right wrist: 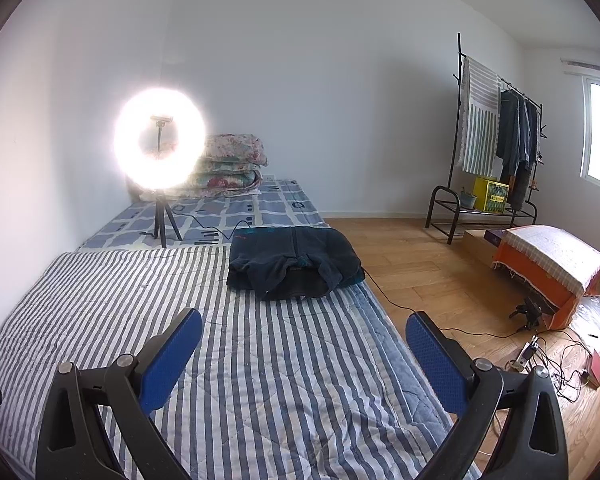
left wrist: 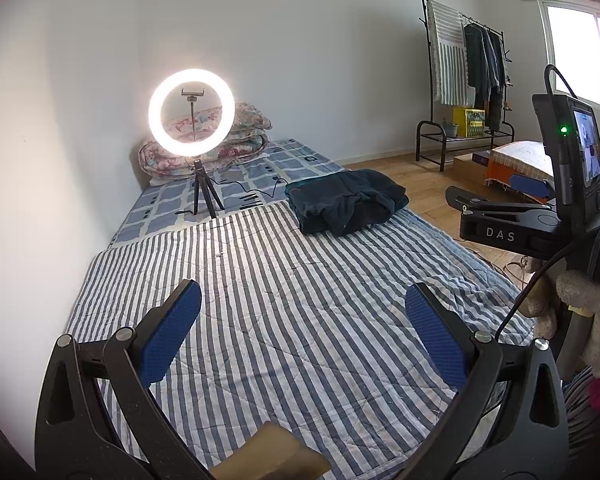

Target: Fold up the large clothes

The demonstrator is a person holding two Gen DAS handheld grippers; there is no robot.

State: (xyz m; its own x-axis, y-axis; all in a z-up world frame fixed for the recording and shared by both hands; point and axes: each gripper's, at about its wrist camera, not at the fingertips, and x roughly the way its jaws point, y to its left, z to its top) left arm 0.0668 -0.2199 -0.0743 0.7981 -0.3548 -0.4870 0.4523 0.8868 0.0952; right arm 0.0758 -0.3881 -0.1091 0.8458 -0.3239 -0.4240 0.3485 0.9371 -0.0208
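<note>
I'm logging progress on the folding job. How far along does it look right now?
Done: a dark garment lies folded in a bundle on the striped quilt. In hand: nothing; the left claw and right claw both hang open and empty above the quilt. Left: I cannot tell; more clothes hang on the rack.

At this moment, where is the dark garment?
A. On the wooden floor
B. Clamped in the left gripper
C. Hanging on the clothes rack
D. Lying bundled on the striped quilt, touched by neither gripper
D. The dark garment lies bundled on the striped quilt, while the left gripper and right gripper are both open and empty, well short of it.
</note>
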